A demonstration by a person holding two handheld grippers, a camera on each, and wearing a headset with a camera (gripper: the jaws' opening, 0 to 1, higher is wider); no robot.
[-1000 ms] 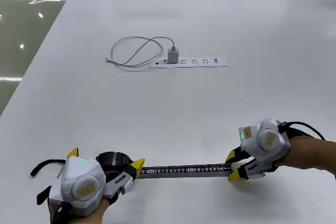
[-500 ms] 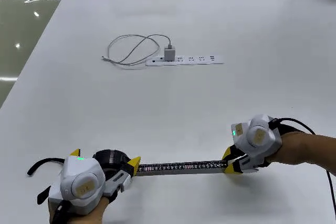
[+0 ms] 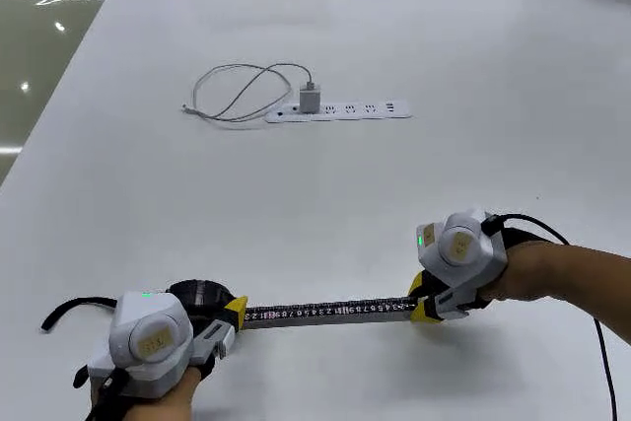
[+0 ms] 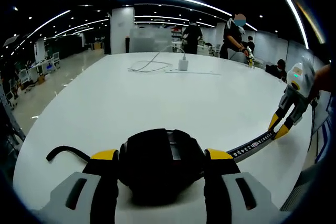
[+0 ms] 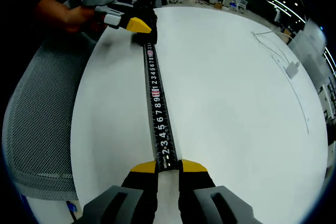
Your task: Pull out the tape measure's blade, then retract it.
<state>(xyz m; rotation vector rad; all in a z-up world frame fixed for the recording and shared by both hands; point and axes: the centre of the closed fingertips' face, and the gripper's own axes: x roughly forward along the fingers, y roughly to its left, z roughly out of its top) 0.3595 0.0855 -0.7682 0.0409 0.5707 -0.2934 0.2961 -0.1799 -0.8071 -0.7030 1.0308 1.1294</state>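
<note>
A black round tape measure case (image 3: 204, 299) (image 4: 161, 159) lies near the table's front edge, and my left gripper (image 3: 229, 316) (image 4: 162, 155) is shut on it. Its black blade (image 3: 328, 310) (image 5: 157, 110) (image 4: 253, 145) with white numbers runs flat along the table to the right. My right gripper (image 3: 421, 308) (image 5: 168, 167) is shut on the blade's end. A black wrist strap (image 3: 69, 306) (image 4: 64, 152) trails left of the case. The left gripper (image 5: 123, 16) also shows at the far end of the blade in the right gripper view.
A white power strip (image 3: 343, 110) with a white charger (image 3: 310, 99) and a coiled white cable (image 3: 235, 93) lies at the table's middle back. The white table (image 3: 325, 204) has open room all around. People stand beyond the far edge (image 4: 233, 34).
The right gripper has moved left toward the case with the blade's end, so less blade shows between the grippers. The head camera has also shifted a little.
</note>
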